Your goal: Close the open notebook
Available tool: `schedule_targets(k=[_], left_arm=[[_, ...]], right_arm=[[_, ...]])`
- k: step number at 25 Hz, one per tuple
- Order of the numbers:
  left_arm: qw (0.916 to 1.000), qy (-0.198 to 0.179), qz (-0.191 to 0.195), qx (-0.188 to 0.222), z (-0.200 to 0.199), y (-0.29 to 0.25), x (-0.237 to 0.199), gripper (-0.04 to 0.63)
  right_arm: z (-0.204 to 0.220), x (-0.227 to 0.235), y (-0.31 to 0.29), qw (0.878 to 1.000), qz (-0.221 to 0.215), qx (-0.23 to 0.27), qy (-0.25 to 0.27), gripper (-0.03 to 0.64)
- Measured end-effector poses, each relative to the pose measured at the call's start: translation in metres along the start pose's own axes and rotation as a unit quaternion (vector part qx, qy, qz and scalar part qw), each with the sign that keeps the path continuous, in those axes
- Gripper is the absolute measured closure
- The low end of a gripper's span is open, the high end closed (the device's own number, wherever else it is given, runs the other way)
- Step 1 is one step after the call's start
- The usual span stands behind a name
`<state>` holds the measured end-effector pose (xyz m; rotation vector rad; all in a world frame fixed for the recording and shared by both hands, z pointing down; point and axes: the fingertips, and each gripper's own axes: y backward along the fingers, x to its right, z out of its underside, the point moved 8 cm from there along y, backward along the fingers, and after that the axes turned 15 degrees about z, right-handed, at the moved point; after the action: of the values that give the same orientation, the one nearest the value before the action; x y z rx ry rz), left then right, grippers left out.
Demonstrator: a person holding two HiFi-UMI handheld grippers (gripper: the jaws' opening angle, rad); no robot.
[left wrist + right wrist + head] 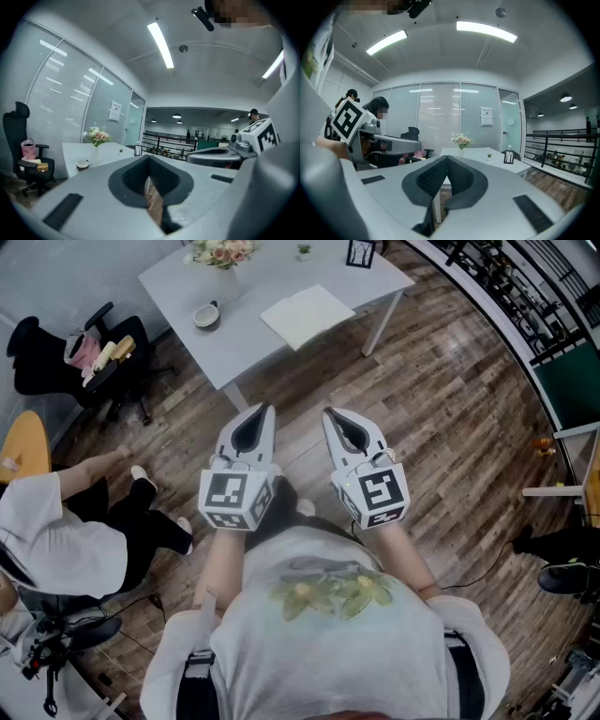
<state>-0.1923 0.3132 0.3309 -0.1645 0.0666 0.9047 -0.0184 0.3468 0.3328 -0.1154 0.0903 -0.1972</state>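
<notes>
I hold both tools side by side at my waist, pointing forward and nearly level. My left gripper (265, 411) has its jaws drawn together at the tips with nothing between them. Its own view shows only a sliver of wooden floor (450, 409) through the hollow behind the tips. My right gripper (328, 412) is just beside it, a little apart. Its jaws are also closed tip to tip and empty. The marker cubes (234, 501) sit at the back end of each tool, nearest my hands.

Ahead of both sets of tips there is a stretch of bare floor and then the white table (272, 277). The open notebook (307, 315) lies flat on the table's near part, almost straight ahead of the tips and well apart from them, with its pale pages facing up. Left of it, ahead of my left tool, stands a small bowl (207, 315). Farther back on the table are a vase of flowers (223, 253), a tiny potted plant (303, 249) and a dark picture frame (361, 252).

Off to the left of my left tool a person in a white shirt (66, 531) sits on the floor side. Beyond that person is a black office chair (70, 362) with things piled on its seat.
</notes>
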Motion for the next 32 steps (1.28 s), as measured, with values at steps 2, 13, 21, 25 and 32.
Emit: schedule_targets(k=[2, 13, 21, 25, 32], left_arm=[[1.0, 0.0, 0.0, -0.002, 0.0, -0.001, 0.0, 0.594], [0.9998, 0.0, 0.014, -0.015, 0.005, -0.016, -0.003, 0.593], [0.9997, 0.006, 0.015, -0.019, 0.006, -0.033, -0.019, 0.594], [0.9997, 0.009, 0.013, -0.02, 0.003, -0.045, -0.041, 0.594], [0.9995, 0.018, 0.005, -0.027, 0.002, -0.074, -0.083, 0.594]], right_arm=[[0.0, 0.0, -0.002, 1.0, -0.001, 0.0, -0.002, 0.598], [0.005, 0.009, -0.013, 1.0, -0.003, -0.004, 0.007, 0.598], [0.006, 0.01, -0.034, 0.999, -0.028, -0.007, 0.042, 0.576], [0.005, 0.01, -0.058, 0.997, -0.048, -0.02, 0.062, 0.465], [0.009, 0.022, -0.103, 0.992, -0.055, -0.036, 0.105, 0.428]])
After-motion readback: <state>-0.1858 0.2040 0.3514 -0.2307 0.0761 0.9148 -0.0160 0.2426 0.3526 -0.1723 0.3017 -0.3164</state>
